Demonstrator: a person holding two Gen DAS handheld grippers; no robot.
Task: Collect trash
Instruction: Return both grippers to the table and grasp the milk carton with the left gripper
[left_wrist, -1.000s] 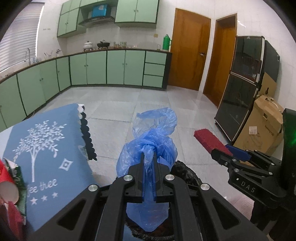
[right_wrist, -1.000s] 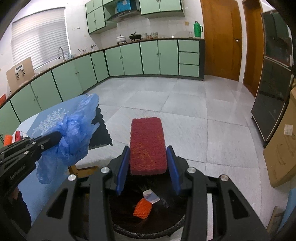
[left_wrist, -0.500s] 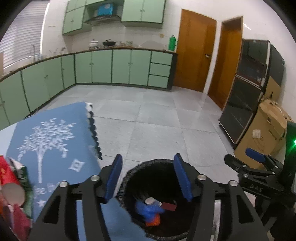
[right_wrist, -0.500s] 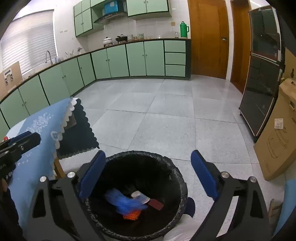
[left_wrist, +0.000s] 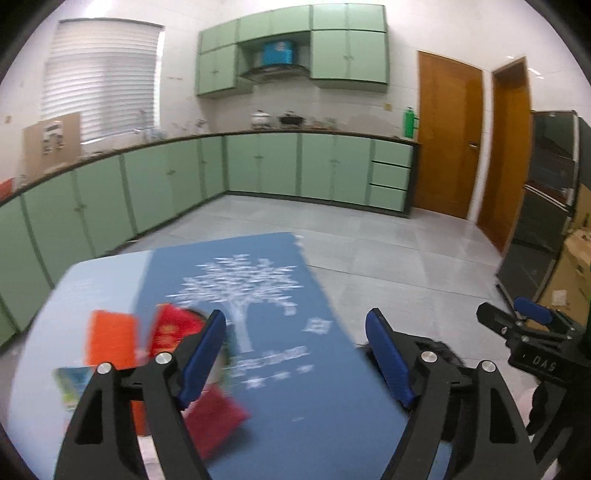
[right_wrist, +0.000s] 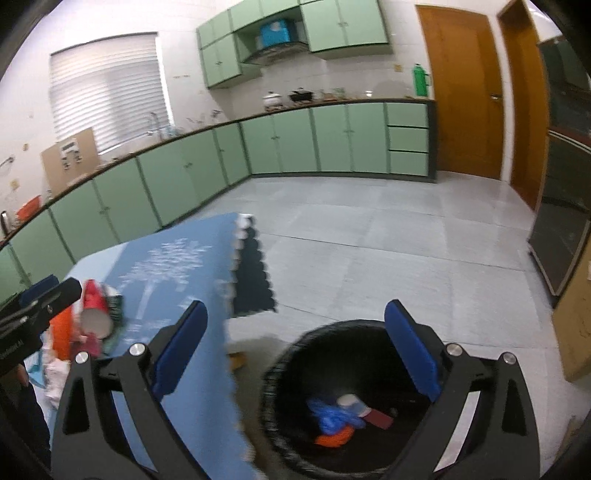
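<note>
My left tongs (left_wrist: 295, 354) and right tongs (right_wrist: 295, 345) have just opened wide and hold nothing, so the blue bag (right_wrist: 334, 415) and red sponge (right_wrist: 380, 419) now lie in the bin (right_wrist: 280, 373), and more trash (left_wrist: 173, 326) waits on the counter (left_wrist: 107, 280).

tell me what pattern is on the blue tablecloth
A white tree with small stars on the tablecloth; left wrist view.

Matt cloth tablecloth (left_wrist: 280, 369); glossy tiled floor (right_wrist: 388, 251).
</note>
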